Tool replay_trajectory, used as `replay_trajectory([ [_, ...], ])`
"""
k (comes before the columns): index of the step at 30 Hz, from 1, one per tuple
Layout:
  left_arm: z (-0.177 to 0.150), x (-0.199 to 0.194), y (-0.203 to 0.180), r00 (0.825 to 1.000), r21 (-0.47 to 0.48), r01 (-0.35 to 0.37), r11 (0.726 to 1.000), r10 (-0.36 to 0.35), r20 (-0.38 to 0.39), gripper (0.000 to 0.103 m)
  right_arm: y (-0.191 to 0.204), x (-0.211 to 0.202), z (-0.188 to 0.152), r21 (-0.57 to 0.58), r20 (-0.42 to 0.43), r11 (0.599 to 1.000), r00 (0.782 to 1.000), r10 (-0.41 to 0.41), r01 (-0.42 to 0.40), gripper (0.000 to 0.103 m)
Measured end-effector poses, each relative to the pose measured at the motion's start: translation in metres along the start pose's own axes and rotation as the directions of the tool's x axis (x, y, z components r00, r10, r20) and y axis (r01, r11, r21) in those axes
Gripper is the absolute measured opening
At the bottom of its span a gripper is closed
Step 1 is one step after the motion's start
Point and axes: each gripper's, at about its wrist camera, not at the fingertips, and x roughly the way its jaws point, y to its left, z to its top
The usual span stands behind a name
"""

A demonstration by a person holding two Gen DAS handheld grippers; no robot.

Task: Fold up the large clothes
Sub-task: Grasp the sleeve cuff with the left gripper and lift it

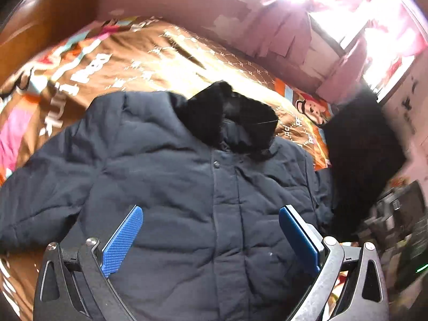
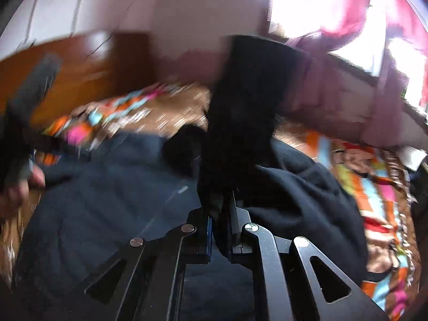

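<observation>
The jacket (image 1: 171, 176) lies spread front-up on the bed (image 1: 149, 61), its collar (image 1: 232, 115) at the far end toward the wall (image 1: 187, 8). My left gripper (image 1: 211, 230) hangs above its lower front, jaws apart on either side of the closure. My right gripper (image 2: 220, 230), to the right, has its jaws pinched on a sleeve (image 2: 246, 112) that stands up before the window (image 2: 315, 8).

My work surface is a bed (image 1: 165, 53) covered by a brown patterned blanket (image 1: 139, 61) with orange, pink and blue cartoon-print borders. A wooden headboard (image 1: 45, 24) stands at its far end. A dark navy padded jacket (image 1: 165, 187) lies front-up directly on the blanket, black fur collar (image 1: 232, 115) toward the wall.
</observation>
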Motion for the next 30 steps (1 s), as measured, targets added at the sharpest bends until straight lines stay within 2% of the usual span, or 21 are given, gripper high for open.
replay_trajectory([
  [3, -0.011, 0.008, 0.031, 0.998, -0.067, 0.048, 0.997, -0.051, -0.033, 0.102, 0.047, 0.027, -0.035, -0.046, -0.128, 0.998, 0.991, 0.039, -0.045, 0.009],
  [5, -0.023, 0.024, 0.05, 0.994, -0.128, 0.067, 0.99, -0.077, -0.075, 0.102, 0.065, 0.052, -0.058, -0.048, -0.245, 0.994, 0.965, 0.087, -0.102, 0.014],
  [6, -0.028, 0.031, 0.059, 0.992, -0.155, 0.071, 0.985, -0.087, -0.093, 0.102, 0.074, 0.064, -0.07, -0.041, -0.316, 0.989, 0.941, 0.123, -0.143, 0.021],
  [7, -0.035, 0.04, 0.068, 0.988, -0.193, 0.075, 0.978, -0.099, -0.117, 0.102, 0.08, 0.071, -0.085, -0.036, -0.377, 0.985, 0.915, 0.142, -0.168, 0.038],
  [8, -0.04, 0.048, 0.073, 0.985, -0.222, 0.079, 0.972, -0.11, -0.133, 0.102, 0.085, 0.075, -0.091, -0.025, -0.399, 0.981, 0.902, 0.165, -0.191, 0.047],
  [9, -0.046, 0.054, 0.077, 0.981, -0.248, 0.088, 0.965, -0.127, -0.146, 0.102, 0.086, 0.071, -0.096, -0.014, -0.39, 0.977, 0.9, 0.192, -0.214, 0.06],
  [10, -0.05, 0.059, 0.079, 0.978, -0.263, 0.096, 0.96, -0.139, -0.153, 0.102, 0.089, 0.066, -0.098, -0.012, -0.376, 0.973, 0.903, 0.207, -0.228, 0.068],
  [11, -0.055, 0.064, 0.078, 0.976, -0.273, 0.103, 0.956, -0.15, -0.157, 0.102, 0.086, 0.063, -0.097, -0.009, -0.374, 0.972, 0.902, 0.216, -0.236, 0.072],
  [13, -0.061, 0.069, 0.071, 0.973, -0.269, 0.115, 0.956, -0.163, -0.161, 0.102, 0.083, 0.048, -0.102, 0.009, -0.367, 0.971, 0.902, 0.226, -0.239, 0.075],
  [16, -0.068, 0.08, 0.054, 0.97, -0.267, 0.098, 0.959, -0.152, -0.189, 0.101, 0.065, 0.021, -0.104, 0.06, -0.328, 0.974, 0.917, 0.226, -0.218, 0.075],
  [18, -0.072, 0.09, 0.044, 0.968, -0.277, 0.077, 0.958, -0.139, -0.21, 0.096, 0.049, 0.008, -0.098, 0.075, -0.32, 0.981, 0.927, 0.196, -0.181, 0.075],
  [19, -0.071, 0.093, 0.043, 0.966, -0.279, 0.071, 0.958, -0.136, -0.221, 0.087, 0.044, 0.003, -0.097, 0.079, -0.315, 0.984, 0.933, 0.175, -0.158, 0.075],
  [20, -0.072, 0.098, 0.038, 0.963, -0.278, 0.058, 0.959, -0.127, -0.236, 0.073, 0.037, -0.001, -0.1, 0.083, -0.309, 0.987, 0.938, 0.158, -0.139, 0.075],
  [21, -0.071, 0.099, 0.035, 0.962, -0.273, 0.047, 0.961, -0.118, -0.248, 0.064, 0.027, -0.008, -0.101, 0.094, -0.296, 0.988, 0.945, 0.142, -0.119, 0.075],
  [22, -0.071, 0.104, 0.031, 0.96, -0.259, 0.02, 0.966, -0.091, -0.266, 0.044, 0.017, -0.008, -0.1, 0.107, -0.282, 0.989, 0.95, 0.133, -0.106, 0.075],
  [25, -0.07, 0.106, 0.026, 0.957, -0.231, -0.052, 0.972, -0.017, -0.288, 0.016, -0.007, -0.011, -0.093, 0.156, -0.218, 0.978, 0.961, 0.169, -0.137, 0.075],
  [27, -0.065, 0.097, 0.019, 0.967, -0.196, -0.058, 0.979, 0.006, -0.254, 0.011, -0.021, -0.008, -0.085, 0.172, -0.179, 0.975, 0.969, 0.168, -0.138, 0.075],
  [30, -0.052, 0.067, 0.005, 0.982, -0.09, -0.121, 0.988, 0.106, -0.157, 0.01, -0.035, 0.0, -0.07, 0.182, -0.145, 0.977, 0.98, 0.138, -0.111, 0.075],
])
